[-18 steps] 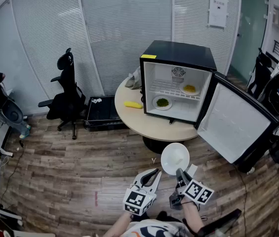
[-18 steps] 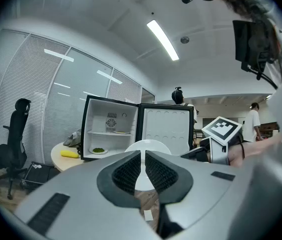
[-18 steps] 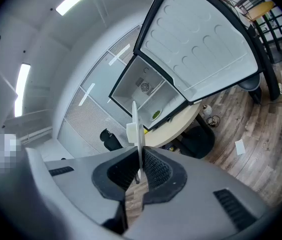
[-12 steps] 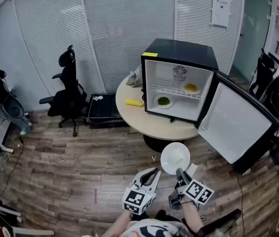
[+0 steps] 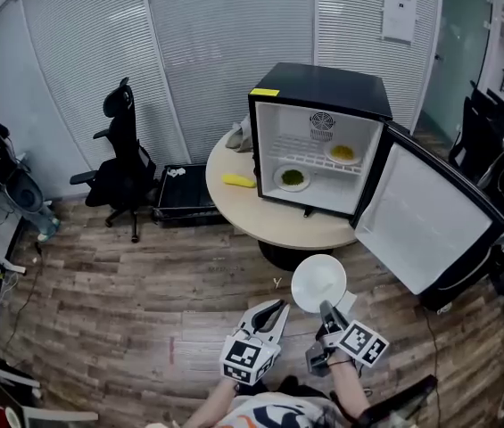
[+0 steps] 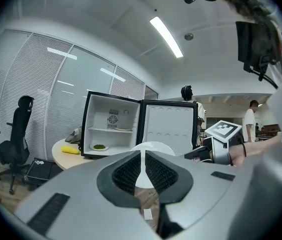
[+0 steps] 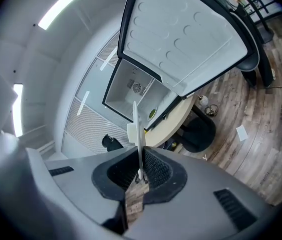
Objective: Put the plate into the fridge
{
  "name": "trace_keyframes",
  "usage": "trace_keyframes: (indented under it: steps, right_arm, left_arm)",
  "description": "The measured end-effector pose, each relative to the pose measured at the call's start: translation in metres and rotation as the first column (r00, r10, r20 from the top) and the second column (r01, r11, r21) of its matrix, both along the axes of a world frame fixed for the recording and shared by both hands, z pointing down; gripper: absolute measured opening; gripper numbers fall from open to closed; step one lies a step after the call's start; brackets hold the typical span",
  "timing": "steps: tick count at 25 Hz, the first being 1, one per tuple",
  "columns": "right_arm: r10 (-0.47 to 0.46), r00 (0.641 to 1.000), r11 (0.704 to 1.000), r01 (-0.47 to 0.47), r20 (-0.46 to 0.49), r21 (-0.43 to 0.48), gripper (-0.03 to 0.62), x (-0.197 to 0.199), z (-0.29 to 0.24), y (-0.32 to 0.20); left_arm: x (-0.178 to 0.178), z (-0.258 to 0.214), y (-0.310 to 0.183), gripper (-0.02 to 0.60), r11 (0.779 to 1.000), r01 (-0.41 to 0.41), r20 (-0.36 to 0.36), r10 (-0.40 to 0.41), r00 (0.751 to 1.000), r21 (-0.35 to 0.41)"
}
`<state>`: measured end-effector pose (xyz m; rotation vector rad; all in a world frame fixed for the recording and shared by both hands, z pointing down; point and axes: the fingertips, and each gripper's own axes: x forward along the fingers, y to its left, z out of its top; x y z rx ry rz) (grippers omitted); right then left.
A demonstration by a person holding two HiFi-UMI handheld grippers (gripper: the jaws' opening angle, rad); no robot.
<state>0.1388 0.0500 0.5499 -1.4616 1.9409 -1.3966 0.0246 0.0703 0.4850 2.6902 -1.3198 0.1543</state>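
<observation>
Head view: fridge (image 5: pixel 318 105) stands on round desk (image 5: pixel 260 217), door (image 5: pixel 421 230) swung wide to right. Open floor (image 5: pixel 144 283) lies between person and desk edge. White plate (image 5: pixel 318 283) pinched at rim in right tongs (image 5: pixel 327 315), held over floor short of desk. Left tongs (image 5: pixel 269 315) narrow, empty, just beside plate.

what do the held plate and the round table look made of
Plate: probably glazed ceramic or melamine; plain white, smooth, thin stiff rim seen edge-on. Table: likely laminated wood board, matte; even pale beige top, no visible grain.
</observation>
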Motion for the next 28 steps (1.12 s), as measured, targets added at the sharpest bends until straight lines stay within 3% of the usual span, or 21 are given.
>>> trace_keyframes:
  steps: [16,28]
  right_arm:
    - [-0.051,0.998,0.999,0.052,0.030,-0.008,0.028,0.020,0.013,-0.032]
    - [-0.029,0.999,0.999,0.030,0.026,-0.043,0.028,0.016,0.028,-0.094]
  left_arm:
    - [0.030,0.010,-0.024,0.035,1.000,0.018,0.037,-0.018,0.999,-0.006]
    - [0.022,0.025,-0.091,0.035,1.000,0.001,0.055,0.001,0.999,-0.028]
